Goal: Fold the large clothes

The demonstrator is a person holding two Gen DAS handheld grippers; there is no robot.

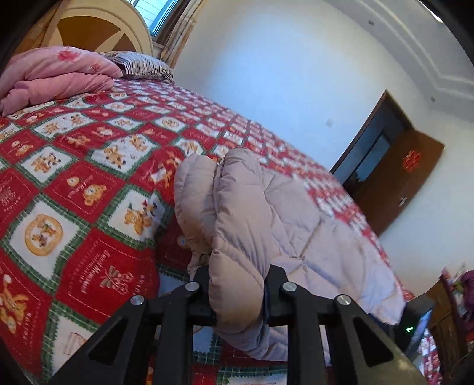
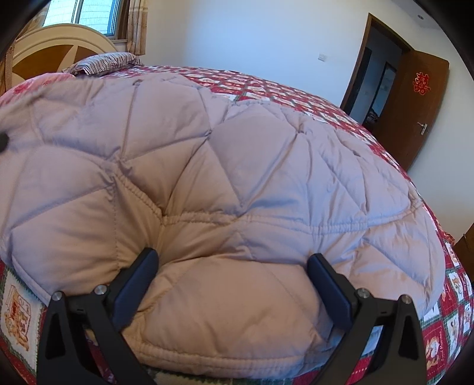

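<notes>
A pale pink quilted puffer jacket [image 1: 254, 213] lies on the bed. My left gripper [image 1: 237, 296] is shut on a thick fold of the jacket and holds it lifted off the bedspread. In the right wrist view the jacket [image 2: 237, 154] fills most of the frame, spread over the bed. My right gripper [image 2: 234, 281] is open, its two fingers [image 2: 139, 278] wide apart with a puffed edge of the jacket bulging between them, not pinched.
The bed has a red, white and green patchwork bedspread [image 1: 89, 165]. A folded pink quilt [image 1: 56, 74] and a striped pillow [image 1: 142, 63] lie by the headboard [image 1: 97, 26]. An open brown door [image 2: 414, 97] stands at the right.
</notes>
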